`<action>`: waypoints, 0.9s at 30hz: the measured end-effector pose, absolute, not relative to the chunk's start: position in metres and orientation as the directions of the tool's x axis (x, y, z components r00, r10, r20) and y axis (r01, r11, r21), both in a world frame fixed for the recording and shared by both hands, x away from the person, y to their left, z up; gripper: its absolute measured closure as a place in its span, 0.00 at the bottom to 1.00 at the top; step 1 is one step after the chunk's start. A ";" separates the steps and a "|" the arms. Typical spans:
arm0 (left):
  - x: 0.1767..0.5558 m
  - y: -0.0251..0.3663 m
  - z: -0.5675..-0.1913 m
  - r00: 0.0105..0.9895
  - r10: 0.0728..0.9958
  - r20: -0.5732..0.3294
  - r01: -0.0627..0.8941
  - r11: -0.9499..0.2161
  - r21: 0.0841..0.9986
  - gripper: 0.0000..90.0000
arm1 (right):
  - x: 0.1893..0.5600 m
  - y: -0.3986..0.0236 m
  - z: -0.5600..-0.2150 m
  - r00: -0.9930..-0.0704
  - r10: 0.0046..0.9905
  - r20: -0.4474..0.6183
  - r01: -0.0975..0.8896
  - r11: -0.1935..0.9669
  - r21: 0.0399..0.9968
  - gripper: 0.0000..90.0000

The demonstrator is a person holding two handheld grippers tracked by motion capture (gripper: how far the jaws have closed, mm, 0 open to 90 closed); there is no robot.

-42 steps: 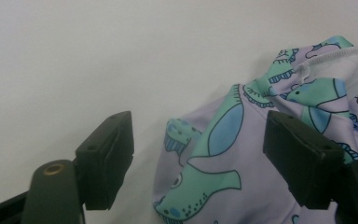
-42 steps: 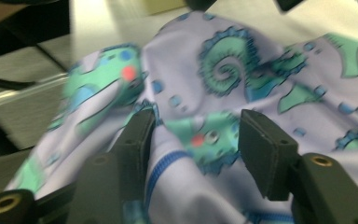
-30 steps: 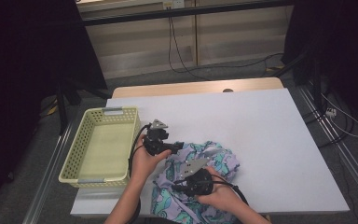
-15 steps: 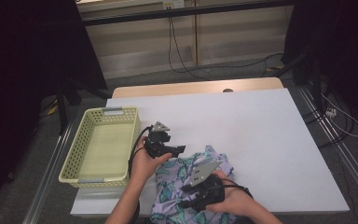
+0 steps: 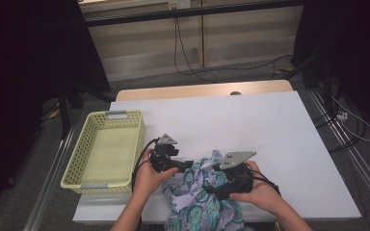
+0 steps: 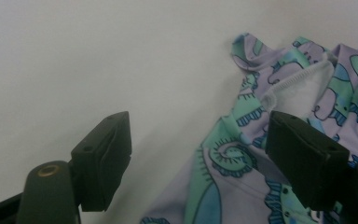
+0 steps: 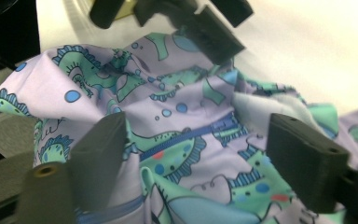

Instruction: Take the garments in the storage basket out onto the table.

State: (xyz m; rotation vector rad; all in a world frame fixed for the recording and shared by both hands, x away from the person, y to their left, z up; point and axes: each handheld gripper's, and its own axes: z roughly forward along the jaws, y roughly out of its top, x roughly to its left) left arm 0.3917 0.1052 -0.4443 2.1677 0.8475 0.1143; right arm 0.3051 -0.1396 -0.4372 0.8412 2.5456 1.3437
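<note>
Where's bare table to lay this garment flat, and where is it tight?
Free: the white table beyond and right of the garment, out to the far and right edges. The basket is empty too. Tight: the near edge, where the left gripper and right gripper, both open, crowd the bunched garment.

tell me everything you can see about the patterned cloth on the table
The cloth is a soft, thin-looking garment in pale lilac printed with teal and blue dinosaur shapes and dots, showing a white inner side with a stitched hem. It lies crumpled in folds at the near edge of the white table, partly hanging over it, right of the yellow basket. The left gripper and right gripper both have open jaws around its folds; the right gripper's jaws have just been opening.
</note>
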 end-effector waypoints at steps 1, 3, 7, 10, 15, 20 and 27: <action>0.391 0.106 -0.445 0.779 0.600 -0.181 0.530 -0.477 0.701 0.26 | 0.305 -0.140 -0.438 -0.828 0.542 0.143 0.423 0.439 0.793 0.21; 0.389 0.106 -0.446 0.772 0.609 -0.184 0.539 -0.472 0.698 0.27 | 0.303 -0.138 -0.441 -0.822 0.547 0.159 0.441 0.434 0.786 0.22; 0.384 0.109 -0.450 0.784 0.597 -0.171 0.529 -0.498 0.687 0.31 | 0.299 -0.135 -0.439 -0.825 0.534 0.186 0.449 0.419 0.789 0.20; 0.382 0.110 -0.453 0.794 0.592 -0.136 0.513 -0.534 0.672 0.42 | 0.298 -0.143 -0.434 -0.810 0.564 0.161 0.440 0.403 0.803 0.20; 0.380 0.113 -0.454 0.805 0.585 -0.097 0.495 -0.573 0.653 0.58 | 0.304 -0.167 -0.434 -0.724 0.685 0.082 0.469 0.400 0.787 0.27; 0.376 0.115 -0.451 0.820 0.557 -0.131 0.501 -0.589 0.634 0.81 | 0.312 -0.186 -0.443 -0.652 0.755 0.063 0.521 0.386 0.761 0.31; 0.373 0.114 -0.442 0.829 0.551 -0.098 0.490 -0.629 0.604 0.95 | 0.318 -0.196 -0.453 -0.638 0.763 0.102 0.556 0.365 0.747 0.49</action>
